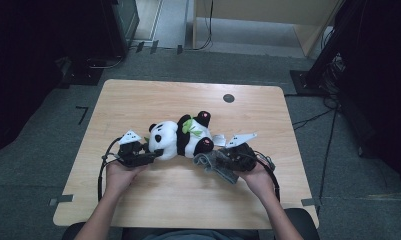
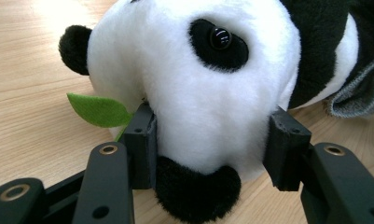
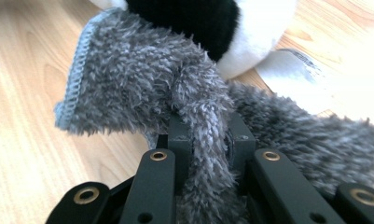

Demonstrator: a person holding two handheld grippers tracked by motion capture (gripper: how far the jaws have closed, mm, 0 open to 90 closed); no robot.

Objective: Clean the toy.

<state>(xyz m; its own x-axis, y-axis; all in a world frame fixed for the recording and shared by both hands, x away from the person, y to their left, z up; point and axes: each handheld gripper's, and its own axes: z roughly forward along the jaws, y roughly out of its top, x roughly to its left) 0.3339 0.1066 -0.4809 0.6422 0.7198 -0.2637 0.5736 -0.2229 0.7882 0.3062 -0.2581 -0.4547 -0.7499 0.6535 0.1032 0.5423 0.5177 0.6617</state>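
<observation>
I've got my left gripper [image 2: 212, 144] clamped on the panda [image 2: 198, 84] head, right gripper [image 3: 208, 140] pinching the grey cloth [image 3: 142, 88] (at its feet); dressing barely started, all pulling left.

You have a black-and-white toy panda [image 1: 180, 137] lying on its side mid-table, head to the left, and a fuzzy grey cloth [image 1: 215, 162] bunched at its near right
</observation>
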